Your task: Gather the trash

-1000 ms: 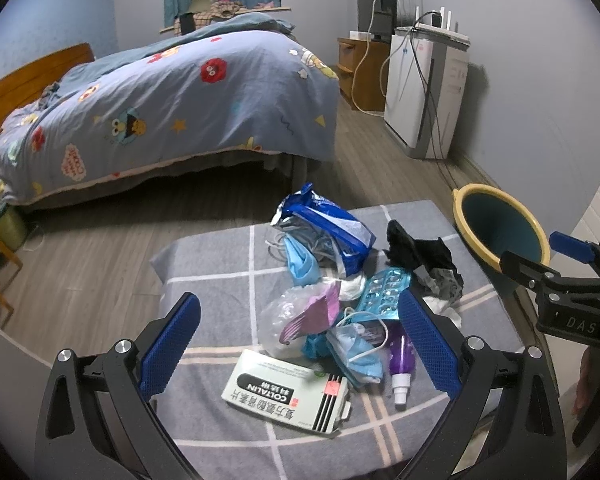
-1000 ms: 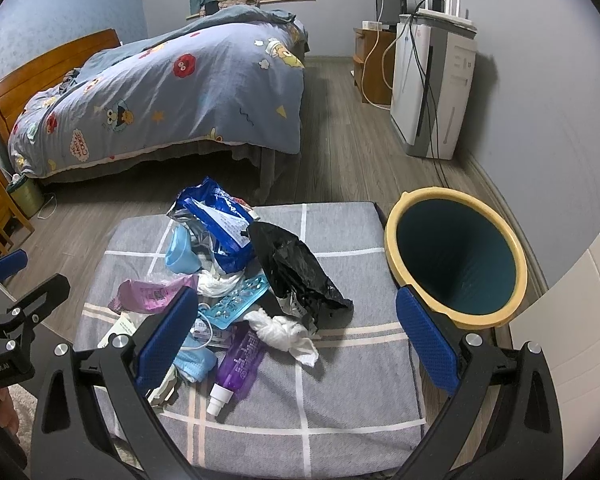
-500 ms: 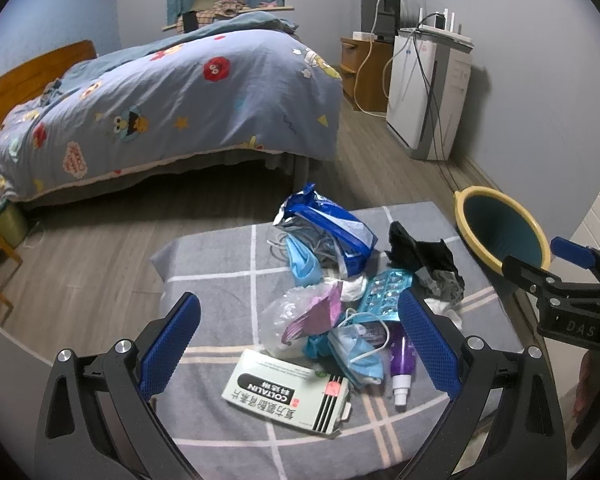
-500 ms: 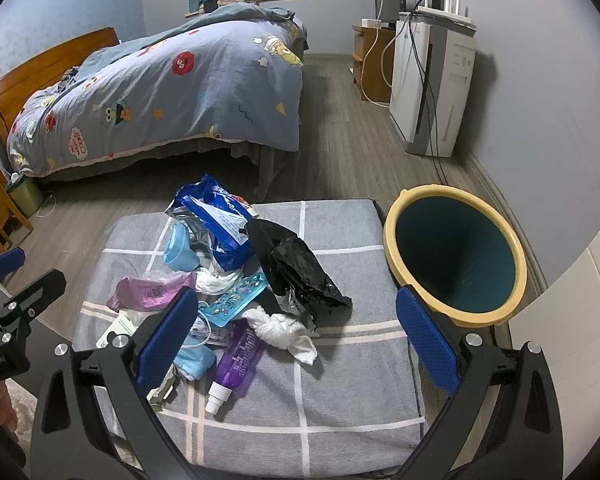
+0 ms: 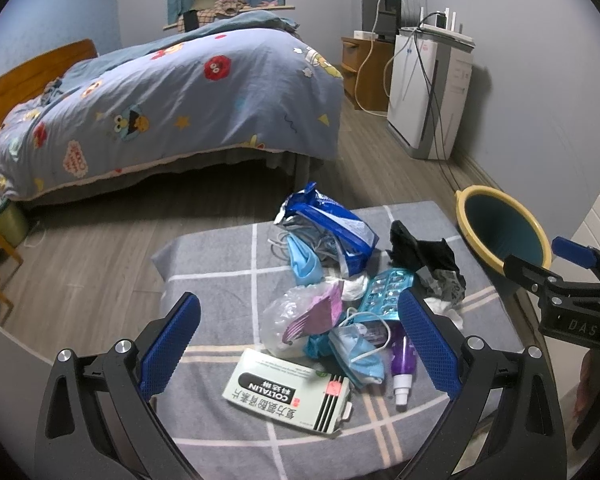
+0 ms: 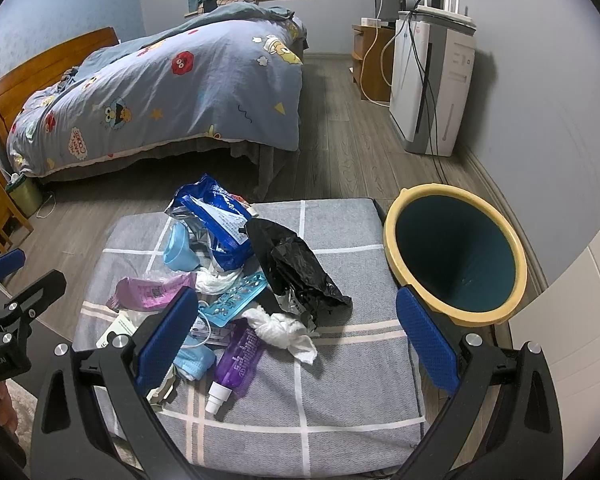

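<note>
We find the trash pile [image 6: 236, 280] heaped on the grey checked cushion [image 6: 340, 380] — wrappers, masks, a purple spray bottle [image 6: 236, 364]. The yellow-rimmed bin [image 6: 456, 256] stands at its 3 o'clock. Our left gripper [image 5: 296, 344] and right gripper [image 6: 292, 336] both hang above, jaws spread wide, holding nothing.

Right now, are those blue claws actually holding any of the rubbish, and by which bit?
Nothing is held. The left gripper and right gripper are both open above the trash pile, touching none of it.
</note>
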A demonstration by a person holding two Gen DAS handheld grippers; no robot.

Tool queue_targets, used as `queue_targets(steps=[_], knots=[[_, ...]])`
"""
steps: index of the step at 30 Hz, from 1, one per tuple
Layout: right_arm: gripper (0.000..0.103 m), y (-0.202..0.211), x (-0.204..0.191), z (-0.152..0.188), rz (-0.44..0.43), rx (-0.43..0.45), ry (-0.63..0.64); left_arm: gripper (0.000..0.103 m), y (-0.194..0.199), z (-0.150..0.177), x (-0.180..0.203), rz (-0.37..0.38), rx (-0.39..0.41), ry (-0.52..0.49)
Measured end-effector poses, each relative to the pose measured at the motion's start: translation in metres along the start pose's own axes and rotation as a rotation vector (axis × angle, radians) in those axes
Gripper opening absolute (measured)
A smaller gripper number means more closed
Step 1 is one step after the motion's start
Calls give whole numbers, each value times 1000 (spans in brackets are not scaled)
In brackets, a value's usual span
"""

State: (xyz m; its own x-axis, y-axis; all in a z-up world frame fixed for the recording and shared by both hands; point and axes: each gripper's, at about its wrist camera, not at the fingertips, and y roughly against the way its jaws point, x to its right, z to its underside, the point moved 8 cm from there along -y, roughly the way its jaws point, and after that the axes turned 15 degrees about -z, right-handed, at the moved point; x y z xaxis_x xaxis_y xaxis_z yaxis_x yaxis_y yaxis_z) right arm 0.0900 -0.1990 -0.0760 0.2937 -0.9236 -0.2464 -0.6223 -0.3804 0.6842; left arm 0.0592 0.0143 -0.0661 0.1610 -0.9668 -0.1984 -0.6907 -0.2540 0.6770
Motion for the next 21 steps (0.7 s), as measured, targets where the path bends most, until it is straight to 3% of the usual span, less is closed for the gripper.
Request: queue_targets(steps=[15, 21], knots=[[98, 0, 0, 0, 2, -1, 4, 98, -1, 1, 0, -2, -3, -2], [98, -2, 5, -5, 37, -18, 21, 98, -12, 5, 2, -12, -26, -64]])
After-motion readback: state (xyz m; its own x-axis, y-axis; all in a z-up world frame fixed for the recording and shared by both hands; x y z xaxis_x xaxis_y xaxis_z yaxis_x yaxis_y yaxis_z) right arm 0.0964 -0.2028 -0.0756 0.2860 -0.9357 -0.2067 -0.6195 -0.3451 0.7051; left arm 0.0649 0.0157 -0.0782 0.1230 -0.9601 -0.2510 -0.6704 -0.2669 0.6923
